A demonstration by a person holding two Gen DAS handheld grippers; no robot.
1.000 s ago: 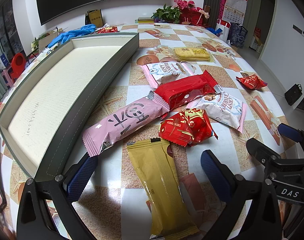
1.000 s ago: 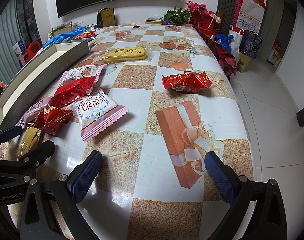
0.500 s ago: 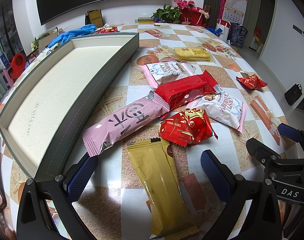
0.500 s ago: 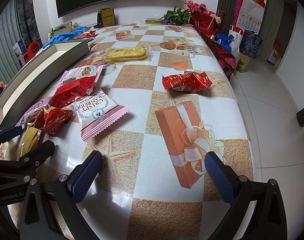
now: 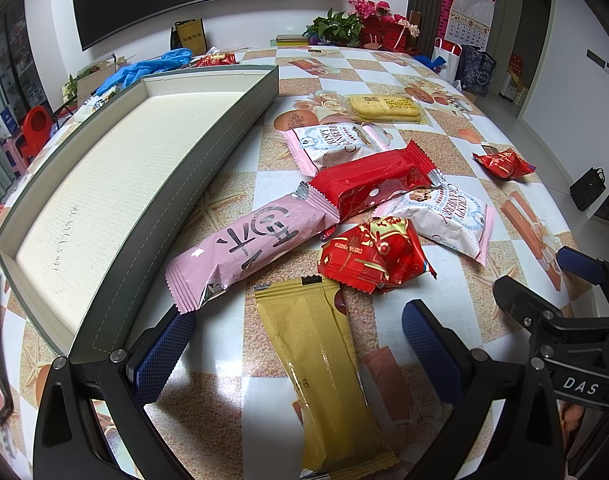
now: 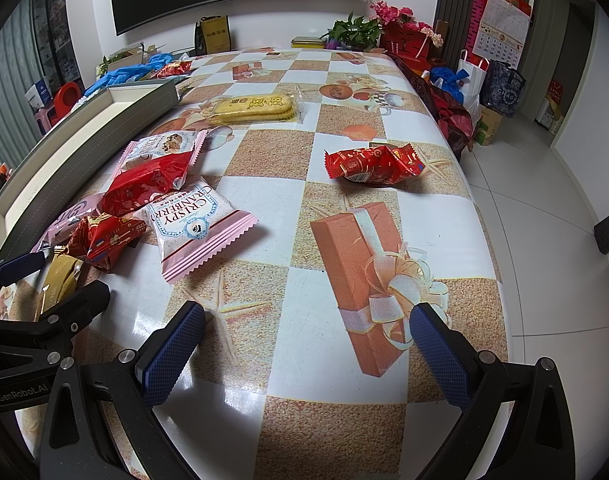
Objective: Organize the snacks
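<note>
**Box tray bare, snacks loose on the table**

The long grey box tray (image 5: 224, 120) with its cream lining holds nothing. Beside it on the checkered table (image 6: 344, 420) lie the snacks: a pink bar (image 5: 256, 244), a gold bar (image 5: 324, 368), a red bar (image 5: 376, 184), a red foil pack (image 5: 372, 256), two cranberry crisp packs (image 5: 448, 216) and yellow biscuits (image 5: 384, 106). Another red pack (image 6: 372, 164) lies well apart. The left gripper (image 5: 296, 344) gapes wide astride the gold bar; the right gripper (image 6: 304, 340) is wide and empty.
</note>
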